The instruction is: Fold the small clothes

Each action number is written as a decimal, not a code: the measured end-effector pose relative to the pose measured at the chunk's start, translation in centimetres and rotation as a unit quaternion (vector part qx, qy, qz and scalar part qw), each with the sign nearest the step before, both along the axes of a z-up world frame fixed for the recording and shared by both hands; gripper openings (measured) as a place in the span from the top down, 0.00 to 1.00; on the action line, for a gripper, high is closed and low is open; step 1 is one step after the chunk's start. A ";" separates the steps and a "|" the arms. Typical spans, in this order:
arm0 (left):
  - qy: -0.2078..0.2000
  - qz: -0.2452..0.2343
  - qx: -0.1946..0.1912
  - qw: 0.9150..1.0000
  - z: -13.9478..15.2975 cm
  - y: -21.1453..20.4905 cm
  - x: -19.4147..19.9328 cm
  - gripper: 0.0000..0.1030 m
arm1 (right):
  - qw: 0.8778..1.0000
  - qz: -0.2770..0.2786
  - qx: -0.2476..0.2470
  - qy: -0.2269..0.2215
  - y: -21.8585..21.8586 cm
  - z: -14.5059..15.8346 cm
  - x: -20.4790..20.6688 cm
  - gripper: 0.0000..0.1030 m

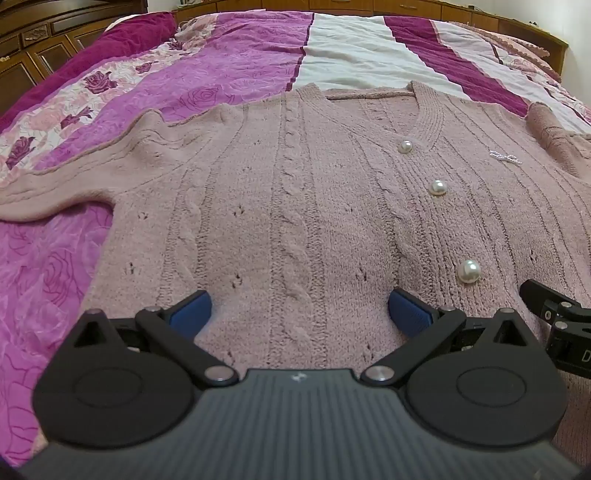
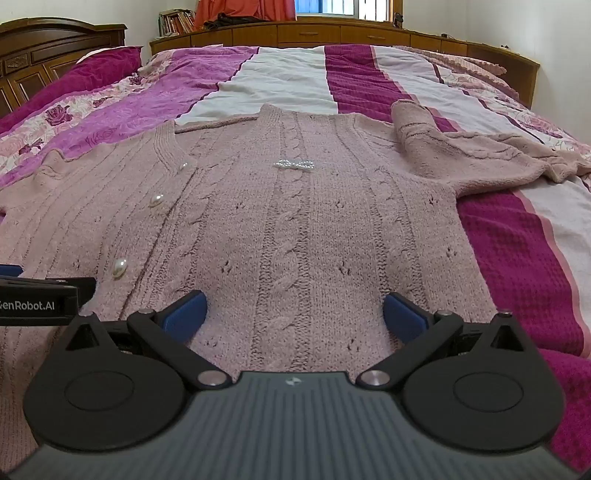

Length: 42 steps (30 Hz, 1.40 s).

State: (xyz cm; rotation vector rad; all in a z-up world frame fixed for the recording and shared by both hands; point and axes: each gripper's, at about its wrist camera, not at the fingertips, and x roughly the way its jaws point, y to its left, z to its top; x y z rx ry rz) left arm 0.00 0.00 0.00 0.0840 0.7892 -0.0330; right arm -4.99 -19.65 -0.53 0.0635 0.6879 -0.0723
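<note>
- On the bedspread (image 1: 236, 70), a pink knit cardigan (image 1: 295, 206) lies flat, front up, neckline toward the far side, hem toward both cameras.
- Left gripper (image 1: 300, 308): jaws spread wide, blue pads (image 1: 192, 310) over the lower left part of the cardigan, nothing between them but knit below; contact with the fabric cannot be told.
- Right gripper (image 2: 294, 312): jaws wide too, over the lower right part, nothing clamped.
- Left wrist view only: left sleeve (image 1: 70, 177) stretched out sideways onto the purple rose print; three pearl buttons (image 1: 438, 187) seen clearly down the placket; part of the other gripper at the right edge, only a letter "D" readable on it.
- Right wrist view only: right sleeve (image 2: 480, 155) bent and bunched, cuff end folded back toward the shoulder, resting across the magenta and white stripes; window (image 2: 343, 7), orange curtain (image 2: 243, 11), books (image 2: 177, 22) on the wooden ledge behind the bed; carved dark headboard (image 2: 44, 48) at left.
- Both views: small sparkly bow (image 2: 294, 164) on the chest, right of the placket; it is tiny and off to the right in the left wrist view, centred in the right wrist view.
- Writing: "GenRobot.AI" in white on the black body of the left gripper, at the left edge of the right wrist view, first letter partly cut off.
- Small logo mark on each gripper's grey ribbed body, not readable.
</note>
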 end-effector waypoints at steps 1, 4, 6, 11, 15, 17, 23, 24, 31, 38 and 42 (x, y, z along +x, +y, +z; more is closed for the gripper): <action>0.000 0.000 0.000 1.000 0.0 0.0 0.0 0.00 | 1.000 0.000 0.000 0.000 0.0 0.0 0.0 0.00; 0.000 0.000 0.001 1.000 0.0 0.0 0.0 0.00 | 1.000 0.000 0.000 0.000 0.0 0.0 0.0 0.00; 0.000 0.000 0.000 1.000 0.0 0.0 0.0 0.00 | 1.000 0.000 0.000 0.000 0.0 0.0 0.0 0.00; 0.000 0.000 0.000 1.000 0.0 0.0 0.0 0.00 | 1.000 0.000 0.000 0.000 0.0 0.0 0.0 0.00; 0.000 0.000 0.001 1.000 0.0 0.0 0.0 0.00 | 1.000 0.000 0.000 -0.001 0.0 -0.1 0.0 0.00; 0.000 0.000 0.001 1.000 0.0 0.0 0.0 0.00 | 1.000 0.000 0.000 -0.001 0.0 -0.1 0.0 0.00; -0.001 0.000 0.001 1.000 0.0 0.0 0.0 0.00 | 1.000 -0.004 0.005 -0.006 0.1 -0.2 0.0 0.00; 0.000 0.000 0.000 1.000 0.0 0.0 0.0 0.00 | 1.000 -0.005 0.006 -0.007 0.2 -0.2 -0.2 0.00; 0.006 0.003 -0.004 1.000 0.3 0.2 0.0 0.00 | 1.000 -0.007 0.009 -0.008 -0.1 -0.1 0.0 0.00; 0.014 0.001 -0.002 1.000 0.2 0.1 0.5 0.00 | 1.000 0.007 -0.001 0.018 0.0 0.1 0.5 0.00; 0.026 0.001 -0.005 1.000 0.5 0.2 0.7 0.00 | 0.999 0.022 0.037 0.029 -1.4 0.8 0.7 0.00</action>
